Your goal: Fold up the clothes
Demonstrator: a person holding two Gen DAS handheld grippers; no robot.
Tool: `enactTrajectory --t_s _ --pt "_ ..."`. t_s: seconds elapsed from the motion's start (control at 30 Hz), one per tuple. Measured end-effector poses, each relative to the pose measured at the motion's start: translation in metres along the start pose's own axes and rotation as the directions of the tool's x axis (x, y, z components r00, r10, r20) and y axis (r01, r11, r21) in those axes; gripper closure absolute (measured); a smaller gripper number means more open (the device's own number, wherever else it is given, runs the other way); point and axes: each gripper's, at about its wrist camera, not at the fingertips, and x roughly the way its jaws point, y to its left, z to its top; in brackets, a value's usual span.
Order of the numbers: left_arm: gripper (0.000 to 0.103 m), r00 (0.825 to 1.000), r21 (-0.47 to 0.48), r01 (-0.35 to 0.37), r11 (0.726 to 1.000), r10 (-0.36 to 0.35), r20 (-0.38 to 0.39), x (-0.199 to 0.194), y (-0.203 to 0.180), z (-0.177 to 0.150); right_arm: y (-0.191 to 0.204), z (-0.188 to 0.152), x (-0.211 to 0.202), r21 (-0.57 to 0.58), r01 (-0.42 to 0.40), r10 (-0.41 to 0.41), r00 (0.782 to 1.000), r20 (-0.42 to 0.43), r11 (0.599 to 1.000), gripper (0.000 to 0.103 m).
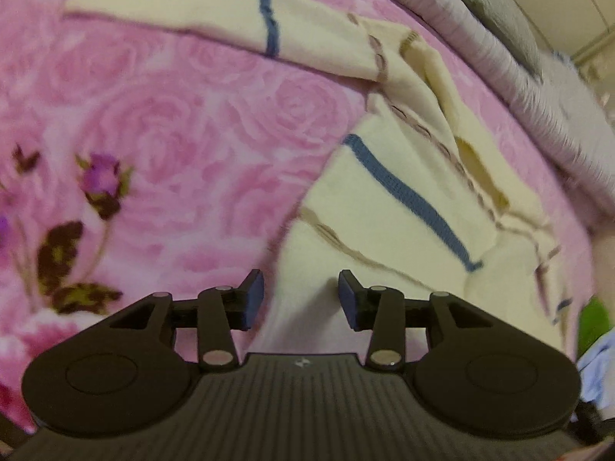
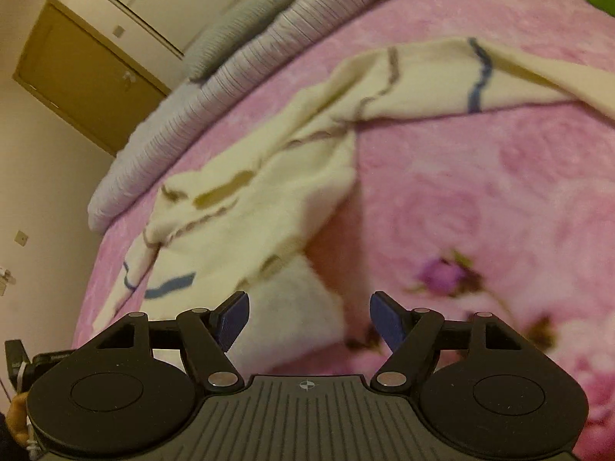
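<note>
Tools both released: left tool [image 1: 301,299] jaws apart over the sweater's near edge, nothing pinched; right tool [image 2: 308,320] jaws wide, hem just beyond them. Cream sweater [image 1: 403,207] with blue stripes lies rumpled on the pink rose blanket [image 1: 184,123], one sleeve [image 1: 173,11] stretched out flat. Past it, striped bedding [image 2: 238,77], grey pillow [image 2: 246,23], then brown door [image 2: 80,73]. Far edges blurred; green item [image 1: 594,322] cut off.
</note>
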Motion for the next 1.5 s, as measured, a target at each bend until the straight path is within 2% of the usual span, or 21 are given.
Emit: enactTrajectory --t_s 0.13,0.17,0.2,0.3,0.33,0.43,0.5,0.57,0.6,0.63,0.67,0.73,0.77,0.93,1.03,1.1,1.17,1.2,1.23,1.33,1.5 --pt "0.07 0.991 -0.075 0.124 0.989 -0.126 -0.031 0.02 0.017 0.0 0.004 -0.004 0.04 0.017 -0.041 0.041 0.998 -0.051 0.999 0.031" --pt "0.075 0.987 -0.084 0.152 0.985 -0.156 -0.045 0.024 0.019 -0.001 0.007 -0.003 0.044 0.016 -0.045 0.046 0.996 -0.074 0.999 0.04" --pt "0.093 0.978 -0.085 0.191 0.978 -0.197 -0.069 0.027 0.019 -0.001 0.013 -0.001 0.043 0.002 -0.029 0.029 0.996 -0.087 1.0 0.078" --pt "0.095 0.953 -0.017 0.279 0.96 -0.279 -0.115 0.011 0.004 0.006 0.033 0.014 0.021 0.022 -0.039 0.041 0.996 -0.085 0.999 0.089" --pt "0.095 0.935 -0.014 0.334 0.943 -0.333 -0.12 -0.001 -0.002 0.012 0.041 0.023 0.008 0.035 -0.054 0.057 0.996 -0.074 0.998 0.091" --pt "0.097 0.856 -0.068 0.508 0.859 -0.512 -0.073 -0.04 -0.014 0.04 0.059 0.061 -0.03 0.144 -0.121 0.124 0.992 -0.011 0.982 0.094" --pt "0.096 0.862 -0.079 0.502 0.861 -0.505 -0.029 -0.05 -0.019 0.059 0.053 0.085 -0.036 0.278 -0.086 0.089 0.996 0.003 0.957 0.093" --pt "0.091 0.916 -0.046 0.399 0.916 -0.4 -0.031 -0.043 -0.024 0.068 0.043 0.101 -0.028 0.316 -0.003 0.006 1.0 -0.009 0.949 0.092" --pt "0.086 0.95 -0.009 0.307 0.952 -0.307 -0.053 -0.035 -0.026 0.067 0.039 0.103 -0.024 0.313 0.058 -0.054 0.998 -0.022 0.948 0.092" --pt "0.083 0.971 0.019 0.224 0.974 -0.222 -0.087 -0.026 -0.028 0.063 0.035 0.101 -0.019 0.317 0.107 -0.101 0.994 -0.037 0.942 0.086" --pt "0.082 0.976 0.02 0.185 0.983 -0.181 -0.122 -0.018 -0.025 0.057 0.031 0.095 -0.015 0.321 0.126 -0.115 0.992 -0.054 0.939 0.079" --pt "0.077 0.972 -0.018 0.152 0.988 -0.153 -0.18 -0.002 -0.013 0.041 0.022 0.076 -0.009 0.33 0.122 -0.098 0.991 -0.089 0.936 0.04" --pt "0.076 0.969 -0.053 0.154 0.987 -0.161 -0.187 0.002 -0.005 0.033 0.016 0.063 -0.008 0.338 0.126 -0.096 0.99 -0.103 0.933 0.035" --pt "0.071 0.976 -0.149 0.139 0.979 -0.161 -0.145 0.015 0.03 0.006 -0.014 0.002 0.003 0.387 0.13 -0.071 0.984 -0.165 0.913 0.031" --pt "0.07 0.978 -0.154 0.149 0.977 -0.169 -0.125 0.023 0.038 -0.003 -0.016 -0.021 0.019 0.343 0.1 -0.043 0.984 -0.17 0.934 0.031" --pt "0.069 0.976 -0.147 0.178 0.973 -0.194 -0.1 0.028 0.04 -0.007 -0.013 -0.032 0.027 0.289 0.071 -0.033 0.99 -0.136 0.955 0.032" --pt "0.069 0.97 -0.142 0.213 0.967 -0.226 -0.084 0.033 0.036 -0.008 -0.01 -0.037 0.036 0.283 0.056 -0.016 0.99 -0.141 0.957 0.059" --pt "0.079 0.963 -0.131 0.235 0.963 -0.249 -0.103 0.037 0.03 -0.008 -0.009 -0.039 0.041 0.283 0.053 -0.01 0.989 -0.15 0.958 0.08" --pt "0.095 0.955 -0.115 0.255 0.96 -0.269 -0.126 0.04 0.025 -0.008 -0.006 -0.039 0.042 0.275 0.054 -0.01 0.987 -0.157 0.96 0.086" --pt "0.096 0.945 -0.025 0.269 0.963 -0.269 -0.188 0.035 0.006 -0.003 0.008 -0.024 0.028 0.214 0.079 -0.043 0.985 -0.17 0.974 0.093" --pt "0.097 0.919 -0.017 0.341 0.94 -0.337 -0.205 -0.02 -0.002 0.005 0.029 0.02 -0.022 0.12 0.146 -0.118 0.97 -0.212 0.982 0.096"
